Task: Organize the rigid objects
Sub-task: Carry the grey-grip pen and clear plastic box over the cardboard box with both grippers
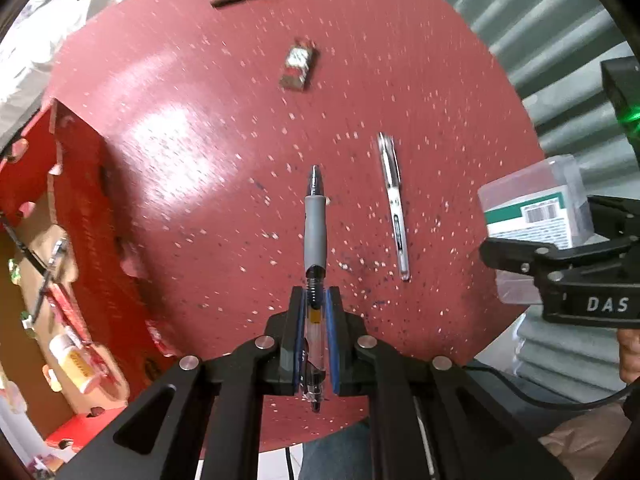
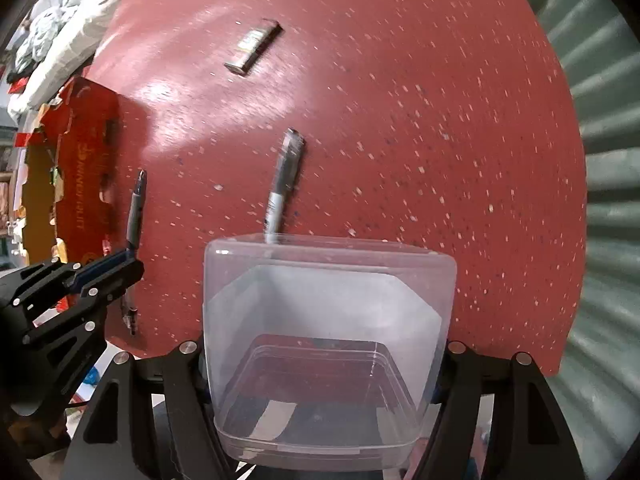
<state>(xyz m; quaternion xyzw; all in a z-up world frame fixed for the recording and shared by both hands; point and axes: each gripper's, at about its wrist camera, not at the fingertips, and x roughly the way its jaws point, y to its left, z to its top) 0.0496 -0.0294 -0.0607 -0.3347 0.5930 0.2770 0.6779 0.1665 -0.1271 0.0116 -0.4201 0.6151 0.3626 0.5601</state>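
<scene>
Left gripper (image 1: pixel 316 320) is clamped on a grey-grip pen (image 1: pixel 315 236), held above the red table (image 1: pixel 200 100) w/ tip pointing away. Right gripper (image 2: pixel 320 364) grips a clear plastic container (image 2: pixel 328 320), open side facing the cam. A 2nd pen (image 1: pixel 394 204) lies on the table btw them, small packet (image 1: pixel 298 65) farther back.

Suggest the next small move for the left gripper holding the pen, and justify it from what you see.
Probably carry the grey-grip pen right, over the open clear container that the right gripper holds. The left gripper has its jaws shut on the pen, lifted off the red table, and the container looks empty.
</scene>
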